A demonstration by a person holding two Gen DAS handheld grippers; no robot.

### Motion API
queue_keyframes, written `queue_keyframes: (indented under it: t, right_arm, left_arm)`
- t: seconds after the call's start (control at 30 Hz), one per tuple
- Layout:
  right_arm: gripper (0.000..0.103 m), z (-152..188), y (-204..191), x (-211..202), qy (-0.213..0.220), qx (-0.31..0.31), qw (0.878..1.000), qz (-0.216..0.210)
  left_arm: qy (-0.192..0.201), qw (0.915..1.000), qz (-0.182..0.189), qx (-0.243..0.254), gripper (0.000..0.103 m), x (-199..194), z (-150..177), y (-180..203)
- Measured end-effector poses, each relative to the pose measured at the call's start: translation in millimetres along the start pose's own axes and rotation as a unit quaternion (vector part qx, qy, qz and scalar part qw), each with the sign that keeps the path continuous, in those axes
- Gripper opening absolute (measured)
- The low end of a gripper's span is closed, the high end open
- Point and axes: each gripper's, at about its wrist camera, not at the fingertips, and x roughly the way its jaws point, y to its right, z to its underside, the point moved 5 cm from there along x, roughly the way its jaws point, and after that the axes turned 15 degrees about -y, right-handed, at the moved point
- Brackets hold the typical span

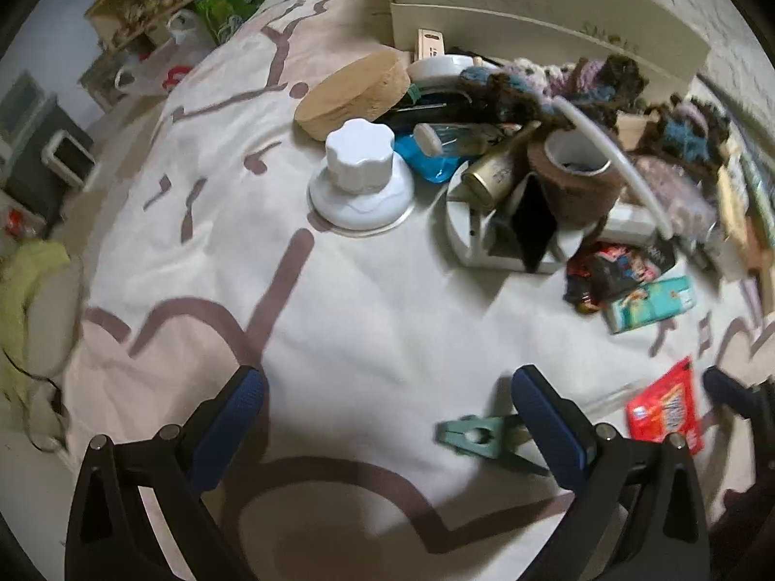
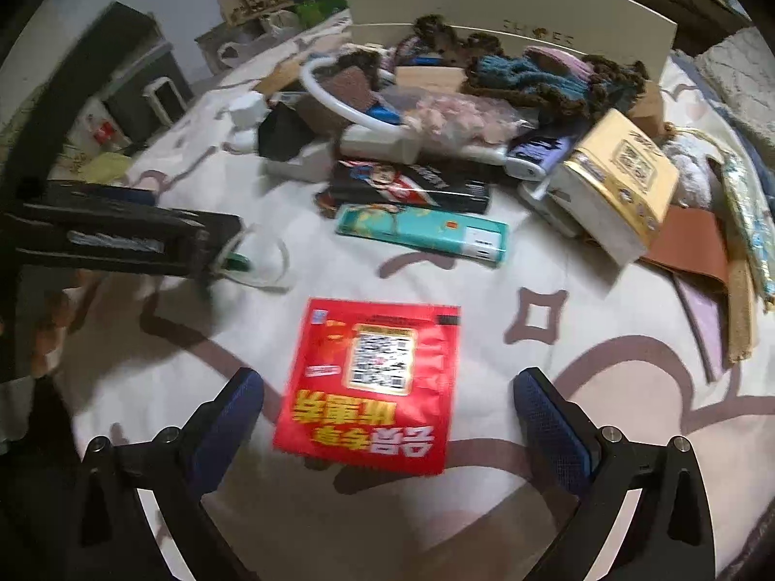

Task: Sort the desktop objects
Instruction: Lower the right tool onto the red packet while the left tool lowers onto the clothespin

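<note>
My left gripper [image 1: 387, 402] is open above bare cloth, nothing between its fingers. A green clip [image 1: 477, 438] lies just inside its right finger [image 1: 547, 416]. A red packet [image 1: 666, 411] lies to the right, beside the other gripper's blue fingertip [image 1: 721, 385]. In the right wrist view my right gripper [image 2: 387, 404] is open, and the red packet [image 2: 373, 387] with a QR code lies flat between and ahead of its fingers. The left gripper's black body [image 2: 126, 237] reaches in from the left. A teal packet [image 2: 426, 232] and a dark packet [image 2: 411, 184] lie beyond.
A heap of clutter fills the far side: a white knob lid [image 1: 361, 174], a cork disc [image 1: 353, 92], a tape roll [image 1: 576, 174], crocheted wool [image 2: 547, 77], a yellow-white box [image 2: 615, 179], a white box wall [image 2: 508, 9]. The patterned cloth [image 1: 339, 319] covers the surface.
</note>
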Motion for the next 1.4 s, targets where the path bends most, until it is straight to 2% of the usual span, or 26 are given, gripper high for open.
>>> queue_keyframes:
  t: [0.07,0.3,0.4,0.5,0.63,0.77,1.13,1.27,1.33,1.4]
  right_arm:
    - [0.103,0.0,3.4,0.5,-0.001,0.003,1.000,0.011]
    - [0.103,0.1,25.9,-0.6,-0.006,0.035,0.999,0.027]
    - [0.103,0.9,36.7,-2.2,-0.006,0.051,0.998,0.031]
    - [0.103,2.6,48.9,-5.0,-0.006,0.070,0.997,0.043]
    - [0.103,6.2,68.7,-8.9,-0.007,0.101,0.994,0.050]
    - [0.103,6.6,80.7,-9.8,-0.010,0.124,0.991,0.050]
    - [0.103,8.2,86.0,-8.5,-0.013,0.133,0.990,0.046]
    - [0.103,8.6,85.9,-8.7,-0.013,0.133,0.990,0.045]
    - [0.103,8.8,85.6,-8.7,-0.013,0.134,0.990,0.044]
    - [0.103,9.1,85.2,-8.8,-0.013,0.134,0.990,0.043]
  left_arm:
    - [-0.003,0.9995,0.027,-0.017,0.103,-1.3,2.1,-1.7]
    - [0.005,0.9975,0.063,-0.032,0.103,-5.8,1.1,-4.0]
    - [0.013,0.9945,0.094,-0.046,0.103,-3.7,-8.5,-4.5]
    - [0.017,0.9899,0.126,-0.062,0.103,-2.6,-16.8,-2.9]
    - [0.015,0.9838,0.169,-0.060,0.103,-3.0,-19.4,4.4]
    - [-0.015,0.9710,0.228,-0.070,0.103,-0.6,-12.7,10.6]
    - [-0.043,0.9581,0.278,-0.056,0.103,-7.6,9.6,31.5]
    - [-0.058,0.9494,0.306,-0.043,0.103,-10.4,19.6,40.9]
    - [-0.058,0.9516,0.300,-0.033,0.103,-13.0,21.5,40.3]
    - [-0.052,0.9594,0.277,-0.020,0.103,-14.7,23.9,41.4]
